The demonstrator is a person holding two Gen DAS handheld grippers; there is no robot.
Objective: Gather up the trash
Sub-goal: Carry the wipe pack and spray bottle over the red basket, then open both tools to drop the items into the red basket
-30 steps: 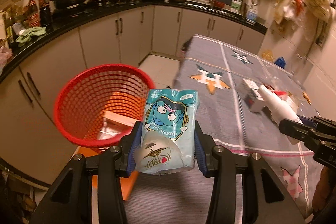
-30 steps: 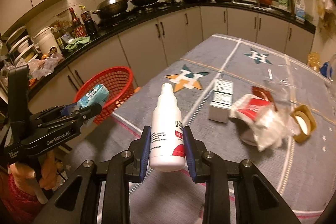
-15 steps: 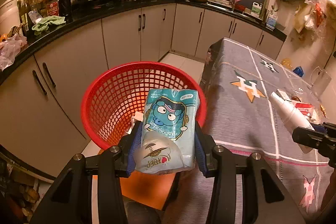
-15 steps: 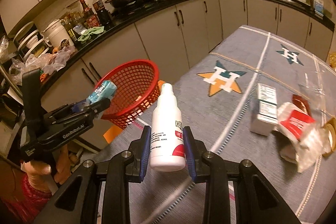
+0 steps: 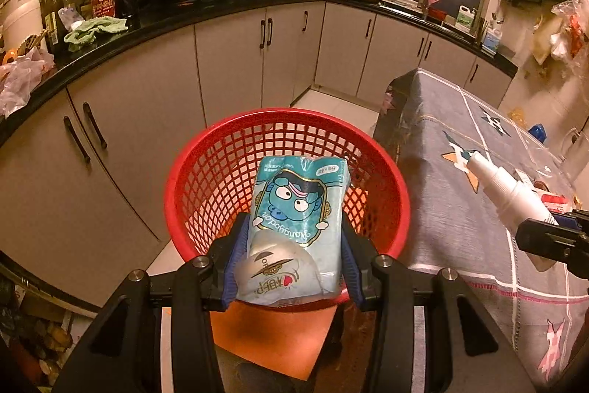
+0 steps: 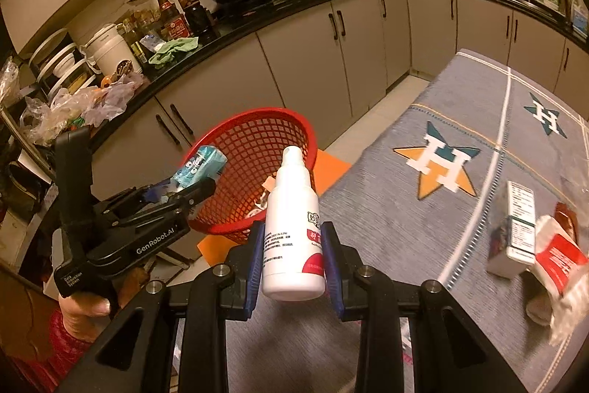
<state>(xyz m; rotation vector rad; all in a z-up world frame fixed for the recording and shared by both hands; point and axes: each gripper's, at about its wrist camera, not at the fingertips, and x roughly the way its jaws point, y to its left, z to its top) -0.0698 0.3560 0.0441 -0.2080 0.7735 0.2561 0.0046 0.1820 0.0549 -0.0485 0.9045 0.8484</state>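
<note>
My left gripper (image 5: 291, 245) is shut on a blue cartoon tissue pack (image 5: 298, 209) with a crumpled white wrapper (image 5: 276, 273) under it, held over the near rim of the red mesh basket (image 5: 206, 172). The pack (image 6: 200, 166) and basket (image 6: 257, 127) also show in the right wrist view. My right gripper (image 6: 294, 245) is shut on a white spray bottle (image 6: 292, 227), held over the table's left edge, right of the basket. The bottle also shows in the left wrist view (image 5: 511, 194).
The basket stands on an orange stool (image 5: 279, 334) beside the grey star-patterned table (image 6: 441, 209). On the table lie a white box (image 6: 515, 227) and a red-and-white wrapper (image 6: 556, 267). Kitchen cabinets (image 5: 147, 105) and a cluttered black counter (image 6: 221, 35) run behind.
My left gripper has carried the tissue pack from the table edge to above the basket. My right gripper has swung left with the bottle, closer to the basket.
</note>
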